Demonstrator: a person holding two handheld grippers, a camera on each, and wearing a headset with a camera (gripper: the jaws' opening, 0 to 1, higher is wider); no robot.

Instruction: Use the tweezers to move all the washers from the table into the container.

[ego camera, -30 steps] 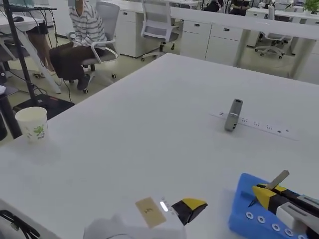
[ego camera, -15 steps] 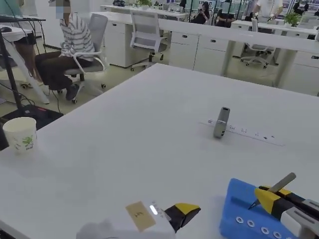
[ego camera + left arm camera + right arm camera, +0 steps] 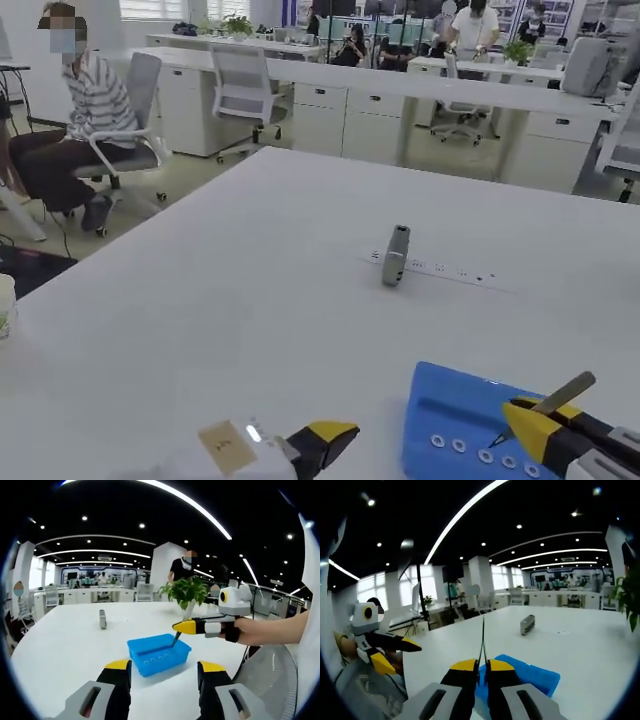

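White table (image 3: 230,300) is noted across the head view, with the blue container (image 3: 440,395) set at about 5 o'clock. The right gripper (image 3: 481,667) is seen pressed shut on the tweezers (image 3: 483,630), whose tips are held over the container. The left gripper (image 3: 165,669) is held spread at 7 o'clock. A row of washers (image 3: 459,446) is seen inside the container.

The right gripper (image 3: 482,666) is clamped on the tweezers (image 3: 482,637), whose tips point down over the blue container (image 3: 445,400) from its right side. The left gripper (image 3: 165,666) sits low just left of the container, jaws spread wide apart.
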